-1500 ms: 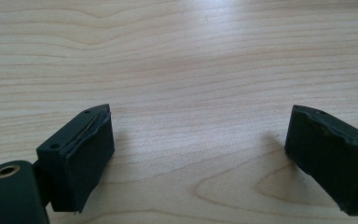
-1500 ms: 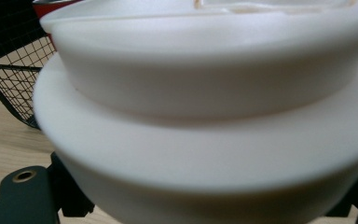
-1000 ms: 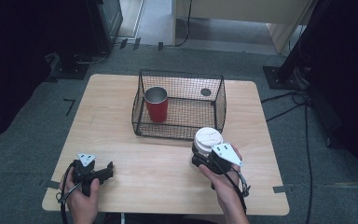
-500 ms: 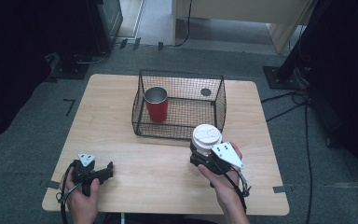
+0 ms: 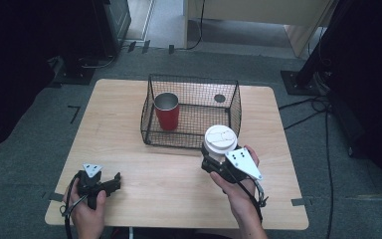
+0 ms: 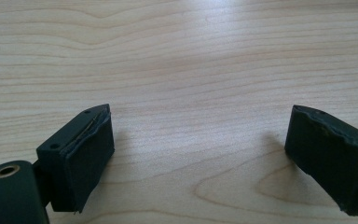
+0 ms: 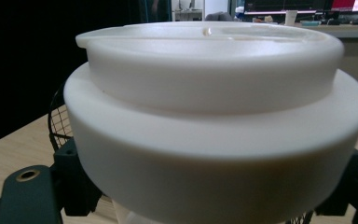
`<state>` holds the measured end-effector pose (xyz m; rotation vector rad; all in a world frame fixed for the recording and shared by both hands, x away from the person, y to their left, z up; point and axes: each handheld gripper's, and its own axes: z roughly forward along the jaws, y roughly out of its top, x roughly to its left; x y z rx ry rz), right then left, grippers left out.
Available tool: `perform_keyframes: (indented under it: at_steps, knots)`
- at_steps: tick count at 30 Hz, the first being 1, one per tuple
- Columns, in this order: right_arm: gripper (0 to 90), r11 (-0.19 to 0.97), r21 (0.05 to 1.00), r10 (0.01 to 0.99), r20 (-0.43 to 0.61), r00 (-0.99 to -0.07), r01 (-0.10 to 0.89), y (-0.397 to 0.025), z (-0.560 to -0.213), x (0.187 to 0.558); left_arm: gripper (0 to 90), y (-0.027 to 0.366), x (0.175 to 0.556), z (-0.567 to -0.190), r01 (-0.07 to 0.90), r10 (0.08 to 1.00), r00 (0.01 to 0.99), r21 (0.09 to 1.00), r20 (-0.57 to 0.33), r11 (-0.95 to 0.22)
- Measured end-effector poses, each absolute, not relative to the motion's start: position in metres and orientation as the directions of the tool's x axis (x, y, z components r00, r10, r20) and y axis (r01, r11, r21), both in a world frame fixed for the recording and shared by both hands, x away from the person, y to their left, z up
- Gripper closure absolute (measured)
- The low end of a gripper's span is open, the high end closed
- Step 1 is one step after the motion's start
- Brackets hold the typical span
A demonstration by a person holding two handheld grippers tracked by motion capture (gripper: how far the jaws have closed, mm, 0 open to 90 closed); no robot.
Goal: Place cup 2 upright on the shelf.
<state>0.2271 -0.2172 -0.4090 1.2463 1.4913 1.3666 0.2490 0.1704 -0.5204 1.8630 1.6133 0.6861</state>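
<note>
Right claw [image 5: 218,162] in the high view is clamped on a white lidded cup [image 5: 221,139], held upright just in front of the near wall of the black wire basket [image 5: 234,107]; the person's right hand [image 5: 238,191] grips it from below, a grey three-cornered plate on top. Inside the basket stands a red cup [image 5: 167,113] with a shiny metal interior, upright at the left side — whether it holds anything cannot be told. A small dark round object [image 5: 220,98] lies on the basket floor toward the far right corner. The basket sits at the middle of the far half of the wooden surface [image 5: 124,144]. At the near left corner the left claw [image 5: 110,180] lies low over the surface in the left hand [image 5: 87,214], its jaws pointing right, well apart from the basket and the lidded cup.

Left gripper view: the left claw [image 6: 198,158] stands wide apart, two black padded jaws with bare wood grain between them and nothing held.

Right gripper view: the white lid of the lidded cup [image 7: 214,121] looms close, a raised inner ring above a wider rim — its top closed, so the contents are hidden. The right claw's black jaws press the cup from both sides below the lid. A bit of the wire basket [image 7: 60,121] shows behind at left, over the surface [image 7: 18,149].
</note>
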Motion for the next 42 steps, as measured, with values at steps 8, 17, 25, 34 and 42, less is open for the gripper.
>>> perform_keyframes:
  at_steps: [8, 17, 25, 34, 42]
  knots:
    - [16.2, -0.049, 0.992, 0.969, 0.074, -0.234, 0.114, -0.212, -0.399, 0.231, 8.7, 0.17, 0.249, -0.52, 0.695, 0.99, 0.138, 0.711, 0.011, -0.105]
    - [16.1, -0.055, 0.996, 0.973, 0.07, -0.219, 0.076, -0.203, -0.391, 0.236, 8.7, 0.17, 0.249, -0.52, 0.695, 0.99, 0.138, 0.711, 0.011, -0.105]
    - [16.0, -0.08, 0.995, 0.976, 0.09, -0.2, 0.06, -0.195, -0.387, 0.246, 8.7, 0.17, 0.249, -0.52, 0.696, 0.99, 0.139, 0.711, 0.011, -0.106]
    - [16.0, -0.094, 0.995, 0.978, 0.097, -0.185, 0.024, -0.19, -0.374, 0.257, 8.7, 0.17, 0.249, -0.52, 0.696, 0.99, 0.138, 0.711, 0.01, -0.105]
    - [16.1, -0.087, 0.996, 0.98, 0.085, -0.181, -0.002, -0.187, -0.362, 0.266, 8.7, 0.17, 0.249, -0.52, 0.697, 0.99, 0.139, 0.71, 0.011, -0.106]
